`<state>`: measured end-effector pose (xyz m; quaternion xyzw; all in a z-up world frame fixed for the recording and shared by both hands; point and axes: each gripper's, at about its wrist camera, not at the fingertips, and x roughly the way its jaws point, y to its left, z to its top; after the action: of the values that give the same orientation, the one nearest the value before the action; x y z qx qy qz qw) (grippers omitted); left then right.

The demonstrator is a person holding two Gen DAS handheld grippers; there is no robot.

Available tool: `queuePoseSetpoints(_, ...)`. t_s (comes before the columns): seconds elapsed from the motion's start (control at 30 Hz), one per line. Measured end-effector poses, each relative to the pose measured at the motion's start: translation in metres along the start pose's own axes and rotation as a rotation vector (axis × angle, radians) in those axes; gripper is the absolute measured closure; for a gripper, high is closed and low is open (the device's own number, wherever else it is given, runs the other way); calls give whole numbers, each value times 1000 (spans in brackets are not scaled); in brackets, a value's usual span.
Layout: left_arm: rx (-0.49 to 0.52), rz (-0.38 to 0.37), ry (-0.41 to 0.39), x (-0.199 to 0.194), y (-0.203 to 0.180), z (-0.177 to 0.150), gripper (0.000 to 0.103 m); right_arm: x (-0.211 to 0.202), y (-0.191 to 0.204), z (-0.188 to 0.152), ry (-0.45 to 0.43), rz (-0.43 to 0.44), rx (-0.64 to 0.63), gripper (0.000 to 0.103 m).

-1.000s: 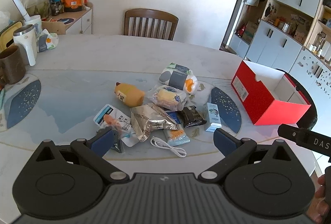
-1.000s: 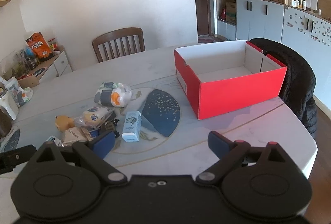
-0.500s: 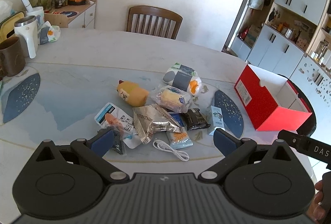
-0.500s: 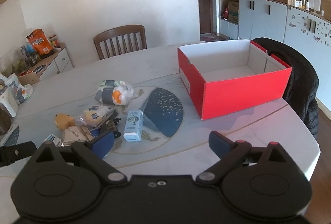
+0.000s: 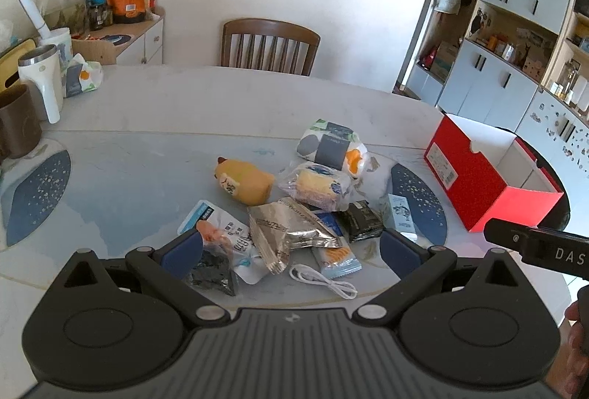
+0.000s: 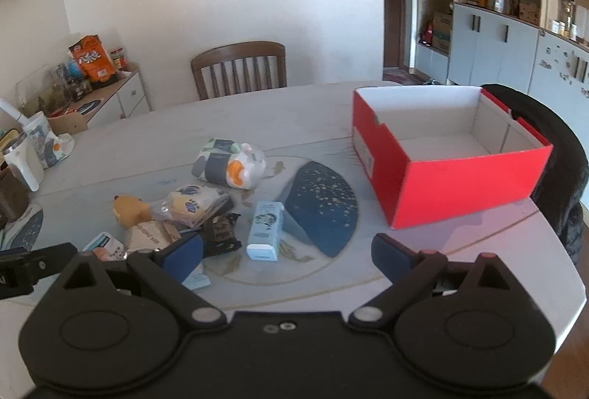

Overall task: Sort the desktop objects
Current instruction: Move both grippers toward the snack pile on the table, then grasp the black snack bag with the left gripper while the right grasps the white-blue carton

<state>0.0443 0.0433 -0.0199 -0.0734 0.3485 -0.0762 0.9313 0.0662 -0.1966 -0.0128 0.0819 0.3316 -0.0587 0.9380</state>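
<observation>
A heap of small items lies mid-table: a yellow plush toy (image 5: 244, 181), a tissue pack (image 5: 333, 147), a wrapped cake (image 5: 318, 184), a silver wrapper (image 5: 287, 229), a black packet (image 5: 362, 220), a light blue box (image 6: 265, 230) and a white cable (image 5: 324, 279). An empty red box (image 6: 447, 161) with a white inside stands to the right. My left gripper (image 5: 291, 248) hovers open over the near edge of the heap. The right gripper (image 6: 287, 253) is open above the table, just in front of the light blue box. Neither holds anything.
A wooden chair (image 5: 270, 47) stands at the far side of the round table (image 5: 184, 104). Mugs and a white cup (image 5: 40, 82) crowd the far left edge. A black garment (image 6: 559, 170) hangs behind the red box. Dark blue placemats (image 6: 324, 207) lie on the tabletop.
Both grippers have drifted forward over the table, so the heap and the red box look nearer. Both stay open and nothing on the table has moved.
</observation>
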Motion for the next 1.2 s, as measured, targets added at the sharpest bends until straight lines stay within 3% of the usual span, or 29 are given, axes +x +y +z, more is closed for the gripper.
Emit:
queuePoseSetpoints(0.3, 62, 35, 5, 16, 25, 0, 0, 22, 16, 2, 2, 7, -27, 7)
queuePoseSetpoints(0.5, 113, 17, 44, 35, 43, -4, 0, 41, 27, 0, 15, -25, -38, 7)
queuePoseSetpoints(0.8, 180, 23, 93, 62, 48, -17, 1, 91, 30, 3, 68, -80, -27, 10)
queuePoseSetpoints(0.97, 196, 53, 104, 75, 51, -22, 1, 124, 27, 3, 118, -125, -24, 17)
queuePoseSetpoints(1.2, 205, 75, 118, 84, 54, -26, 12, 152, 27, 7, 135, -155, -34, 21)
